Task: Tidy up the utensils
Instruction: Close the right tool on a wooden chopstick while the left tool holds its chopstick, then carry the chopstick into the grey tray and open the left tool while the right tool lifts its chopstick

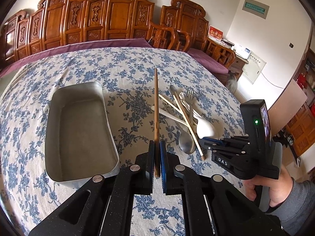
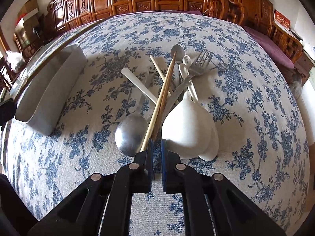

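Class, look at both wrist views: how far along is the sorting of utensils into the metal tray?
Done: nothing; the metal tray holds no utensils. In hand: the left tool is shut on a dark wooden chopstick; the right tool sits at the pile, on a brown chopstick. Left: metal spoon, white spoons, fork, pale chopsticks.

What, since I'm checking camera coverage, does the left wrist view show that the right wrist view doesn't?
Only the left wrist view: the left gripper, jaws clamped on a dark chopstick; the metal tray and its bare inside; a hand holding the right gripper. Only the right wrist view: stacked boxes by the wall. Both: tray, floral tablecloth, utensil pile.
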Demonstrator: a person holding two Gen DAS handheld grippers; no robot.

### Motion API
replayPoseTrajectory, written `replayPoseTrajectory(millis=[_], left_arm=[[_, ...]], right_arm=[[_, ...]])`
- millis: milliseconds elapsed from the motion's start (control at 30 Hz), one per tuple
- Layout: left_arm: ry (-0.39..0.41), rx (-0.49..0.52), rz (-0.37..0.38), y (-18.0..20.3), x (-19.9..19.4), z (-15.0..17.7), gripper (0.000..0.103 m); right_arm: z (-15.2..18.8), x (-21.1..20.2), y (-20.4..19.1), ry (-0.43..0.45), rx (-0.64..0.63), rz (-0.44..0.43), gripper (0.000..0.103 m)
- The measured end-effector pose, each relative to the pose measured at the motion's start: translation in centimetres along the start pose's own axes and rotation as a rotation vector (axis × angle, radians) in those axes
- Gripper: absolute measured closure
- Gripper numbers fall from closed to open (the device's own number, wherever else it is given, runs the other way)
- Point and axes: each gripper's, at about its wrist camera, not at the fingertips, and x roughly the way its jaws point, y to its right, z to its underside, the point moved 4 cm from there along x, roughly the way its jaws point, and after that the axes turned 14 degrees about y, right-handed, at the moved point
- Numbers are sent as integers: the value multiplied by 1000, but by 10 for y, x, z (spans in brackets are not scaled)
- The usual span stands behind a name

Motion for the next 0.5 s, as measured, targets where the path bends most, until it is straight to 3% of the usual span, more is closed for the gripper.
replayPoseTrajectory(millis=[267,500], left_arm=[[-1,5,-4,-1,0,1,99],[9,2,-13,-5,-4,-1,99]], right_arm=[[0,10,-4,-28,-21,25,88],[0,6,-3,-21,-25,30,97]])
